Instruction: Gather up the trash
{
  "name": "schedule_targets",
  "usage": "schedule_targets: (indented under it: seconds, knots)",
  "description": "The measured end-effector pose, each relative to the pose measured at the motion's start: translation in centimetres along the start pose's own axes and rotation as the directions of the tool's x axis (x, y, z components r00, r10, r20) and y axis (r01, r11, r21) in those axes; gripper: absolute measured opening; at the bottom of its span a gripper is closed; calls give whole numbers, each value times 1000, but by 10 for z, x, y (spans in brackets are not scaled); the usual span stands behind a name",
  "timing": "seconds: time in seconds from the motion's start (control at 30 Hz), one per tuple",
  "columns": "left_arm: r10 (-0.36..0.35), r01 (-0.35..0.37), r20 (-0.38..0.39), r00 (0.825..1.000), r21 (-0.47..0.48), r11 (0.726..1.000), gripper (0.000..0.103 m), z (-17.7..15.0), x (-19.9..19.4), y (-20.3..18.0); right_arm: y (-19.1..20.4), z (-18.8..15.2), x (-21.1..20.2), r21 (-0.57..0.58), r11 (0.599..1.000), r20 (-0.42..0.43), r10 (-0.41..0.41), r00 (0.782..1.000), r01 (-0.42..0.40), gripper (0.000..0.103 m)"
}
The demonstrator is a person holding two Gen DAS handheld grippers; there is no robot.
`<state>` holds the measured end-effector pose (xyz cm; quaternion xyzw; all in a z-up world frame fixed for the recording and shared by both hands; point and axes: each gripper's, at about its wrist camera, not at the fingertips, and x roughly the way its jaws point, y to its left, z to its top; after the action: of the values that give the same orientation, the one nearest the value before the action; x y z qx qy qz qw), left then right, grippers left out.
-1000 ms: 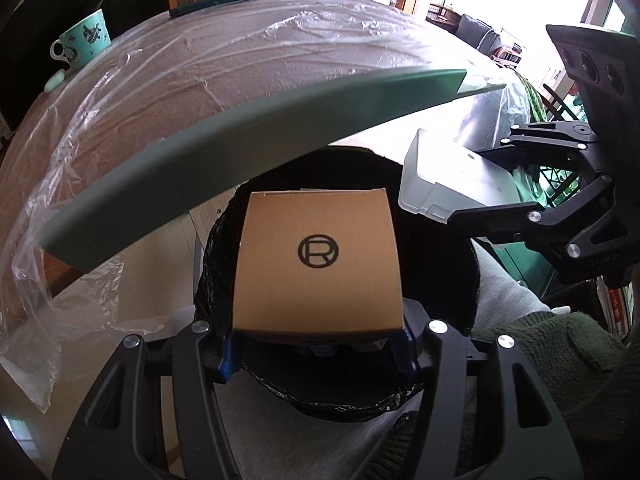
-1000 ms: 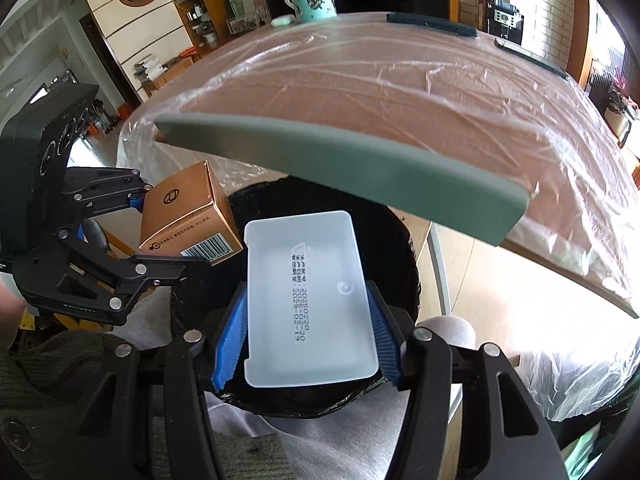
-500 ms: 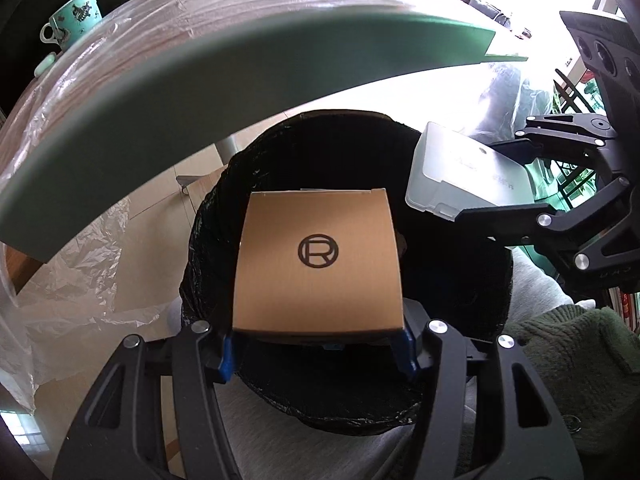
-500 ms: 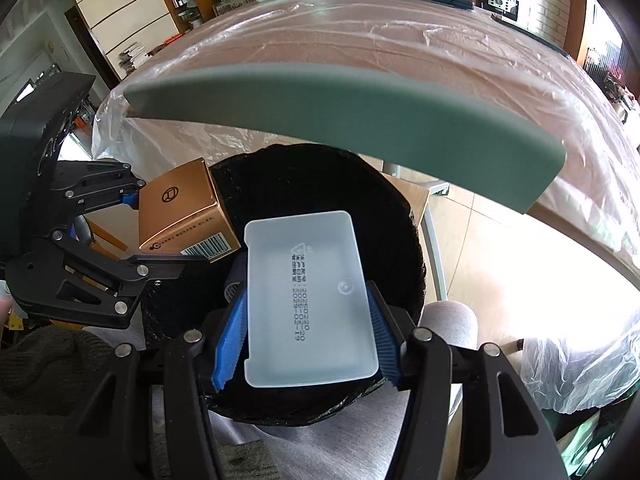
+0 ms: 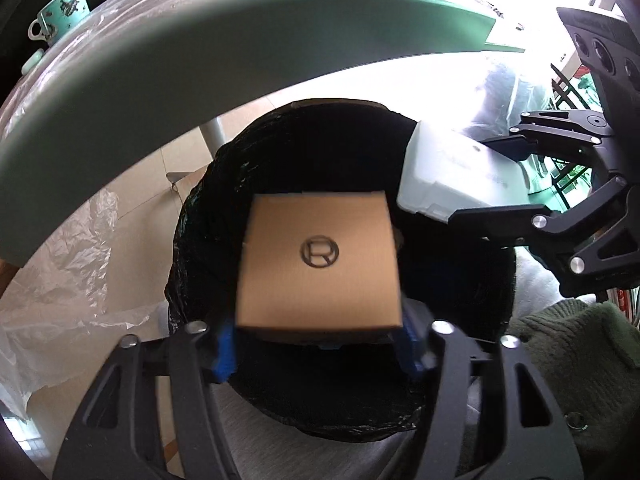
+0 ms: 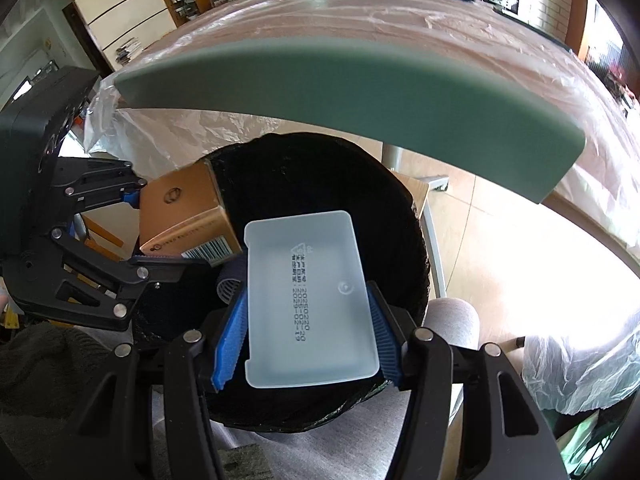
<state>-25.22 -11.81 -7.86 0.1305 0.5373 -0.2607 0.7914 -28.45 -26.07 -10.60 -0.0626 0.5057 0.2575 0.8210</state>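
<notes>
My left gripper (image 5: 320,344) is clamped on the box (image 5: 320,268), my right gripper (image 6: 308,344) on the tray (image 6: 308,300); both hang over the bin (image 5: 280,160), box at its centre in the left view, tray toward 6 o'clock of the bin's mouth in the right. I judge the drop is next. Best to spread each pair of jaws fully, one at a time, so neither piece catches the rim or the table edge (image 6: 340,80) at 12 o'clock.
</notes>
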Motion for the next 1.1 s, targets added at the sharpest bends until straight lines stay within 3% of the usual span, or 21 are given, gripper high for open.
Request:
schedule_targets:
  seconds: [0.07, 0.17, 0.23, 0.27, 0.33, 0.4, 0.43, 0.47, 0.57, 0.77, 0.93, 1.1]
  knots:
    - [-14, 14, 8, 1000, 6, 1000, 78, 0, -8, -1, -1, 0, -9, 3, 1000, 13, 12, 1000, -12, 71]
    - [-66, 66, 37, 997, -1, 998, 78, 6, -37, 1, -2, 6, -39, -2, 999, 66, 48, 997, -48, 75]
    - [-121, 122, 116, 986, 0, 993, 78, 15, -70, 6, -5, 17, -72, -13, 999, 150, 50, 987, -49, 81]
    - [-117, 119, 184, 976, 0, 993, 81, 25, -93, 11, -9, 26, -87, -11, 999, 195, 45, 980, -43, 89]
    - [-54, 64, 295, 954, -26, 998, 102, 41, -123, 25, -26, 51, -113, 41, 999, 298, -13, 954, 1, 99]
    - [70, -21, 428, 901, -118, 993, 101, 67, -148, 55, -52, 79, -124, 114, 992, 365, -90, 926, 51, 99]
    - [106, -42, 438, 893, -153, 987, 101, 76, -150, 64, -70, 96, -123, 158, 985, 376, -130, 918, 75, 99]
    - [154, -67, 434, 888, -210, 975, 101, 93, -148, 84, -83, 108, -119, 187, 979, 372, -151, 916, 86, 99]
    - [201, -71, 405, 892, -312, 947, 101, 134, -127, 131, -135, 154, -89, 276, 949, 322, -243, 915, 155, 99]
    - [228, -73, 280, 933, -472, 879, 101, 178, -67, 198, -211, 204, -31, 376, 893, 186, -333, 924, 246, 99]
    - [270, -131, 230, 935, -483, 866, 101, 191, -42, 209, -243, 213, -6, 429, 860, 144, -365, 920, 274, 99]
    - [327, -205, 182, 927, -484, 851, 101, 200, -33, 210, -248, 213, 1, 414, 857, 126, -388, 913, 307, 99]
